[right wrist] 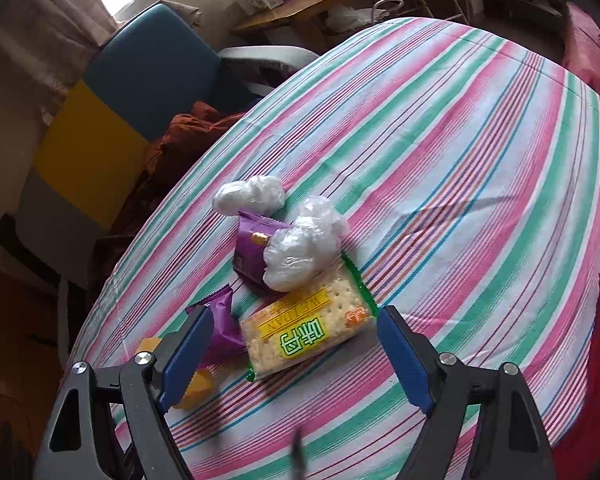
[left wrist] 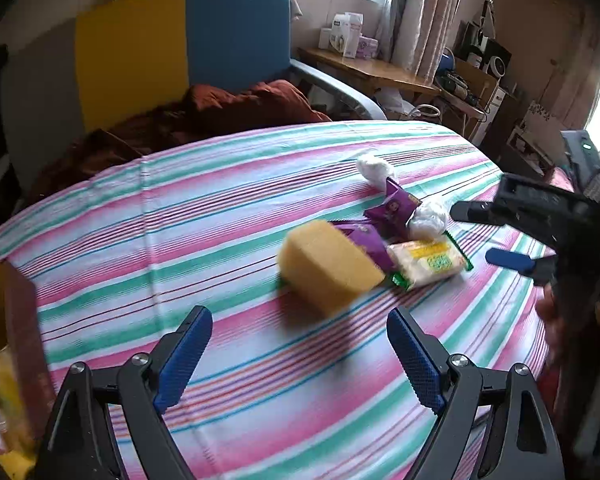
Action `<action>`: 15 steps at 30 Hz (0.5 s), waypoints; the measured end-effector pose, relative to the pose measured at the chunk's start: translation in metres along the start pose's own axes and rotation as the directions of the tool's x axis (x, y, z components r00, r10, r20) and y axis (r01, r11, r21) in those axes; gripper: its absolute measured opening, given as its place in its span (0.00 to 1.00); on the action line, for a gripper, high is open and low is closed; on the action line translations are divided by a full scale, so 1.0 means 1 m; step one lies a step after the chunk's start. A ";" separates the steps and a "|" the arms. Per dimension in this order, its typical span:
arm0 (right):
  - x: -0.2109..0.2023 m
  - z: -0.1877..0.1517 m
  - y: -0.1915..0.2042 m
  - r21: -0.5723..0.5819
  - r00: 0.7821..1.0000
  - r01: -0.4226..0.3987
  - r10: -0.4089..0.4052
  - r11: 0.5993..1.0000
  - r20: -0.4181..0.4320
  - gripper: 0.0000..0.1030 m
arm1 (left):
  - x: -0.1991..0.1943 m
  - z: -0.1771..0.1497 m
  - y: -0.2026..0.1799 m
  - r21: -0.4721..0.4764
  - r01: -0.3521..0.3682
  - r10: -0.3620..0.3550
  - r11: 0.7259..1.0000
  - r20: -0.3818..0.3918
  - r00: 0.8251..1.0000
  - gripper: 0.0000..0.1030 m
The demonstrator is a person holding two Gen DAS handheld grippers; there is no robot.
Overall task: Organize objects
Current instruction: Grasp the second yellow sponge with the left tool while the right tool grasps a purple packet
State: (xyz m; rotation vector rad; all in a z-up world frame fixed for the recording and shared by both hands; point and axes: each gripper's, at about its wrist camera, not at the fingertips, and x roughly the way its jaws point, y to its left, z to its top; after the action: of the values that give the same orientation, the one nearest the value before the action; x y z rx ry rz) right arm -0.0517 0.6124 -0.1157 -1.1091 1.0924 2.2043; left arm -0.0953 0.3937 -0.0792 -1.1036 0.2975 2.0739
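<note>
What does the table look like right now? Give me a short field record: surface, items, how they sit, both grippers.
surface: striped tablecloth
items: yellow sponge, cracker pack, two purple snack packets, two crumpled clear plastic bags
arrangement: one loose cluster, items touching or overlapping
left gripper: open, empty, facing the sponge
right gripper: open, empty, over the cracker pack
box: at left edge, contents unclear

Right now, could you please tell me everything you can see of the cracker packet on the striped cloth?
The cracker packet is a flat clear wrapper with green sealed ends and a yellow and green label, pale square crackers showing through. It lies flat on the striped cloth, a crumpled clear plastic bag overlapping its far end, a purple packet beside it. The right claw, open, hovers near it.
</note>
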 end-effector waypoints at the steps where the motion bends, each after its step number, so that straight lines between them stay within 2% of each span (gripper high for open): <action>1: 0.000 0.000 0.001 -0.005 1.000 0.000 0.000 1.000 -0.001 0.83 | 0.007 0.004 -0.002 -0.001 0.002 -0.002 1.000 -0.007 1.000 0.87; 10: 0.004 -0.002 0.010 -0.063 1.000 0.020 -0.021 0.998 -0.011 0.83 | 0.059 0.032 -0.003 -0.083 0.004 -0.010 0.997 -0.067 0.998 0.90; 12: 0.006 -0.002 0.013 -0.075 1.000 0.021 -0.022 0.997 -0.015 0.83 | 0.069 0.033 0.001 -0.095 0.012 -0.020 0.995 -0.088 0.996 0.74; 13: 0.006 -0.003 0.014 -0.082 1.000 0.017 -0.019 0.996 -0.018 0.83 | 0.073 0.031 0.006 -0.112 0.056 -0.068 0.992 -0.103 0.992 0.63; 14: 0.007 -0.003 0.016 -0.092 1.000 0.014 -0.016 0.996 -0.021 0.83 | 0.073 0.029 0.007 -0.126 0.088 -0.101 0.988 -0.100 0.990 0.57; 15: 0.009 -0.004 0.019 -0.105 1.000 0.014 -0.016 0.994 -0.023 0.83 | 0.069 0.026 0.010 -0.132 0.098 -0.109 0.987 -0.085 0.990 0.55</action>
State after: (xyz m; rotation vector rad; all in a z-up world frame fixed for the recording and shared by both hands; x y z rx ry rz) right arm -0.0675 0.5984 -0.1155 -1.1870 0.9848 2.2642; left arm -0.1420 0.4357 -0.1191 -1.2667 0.1509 1.9756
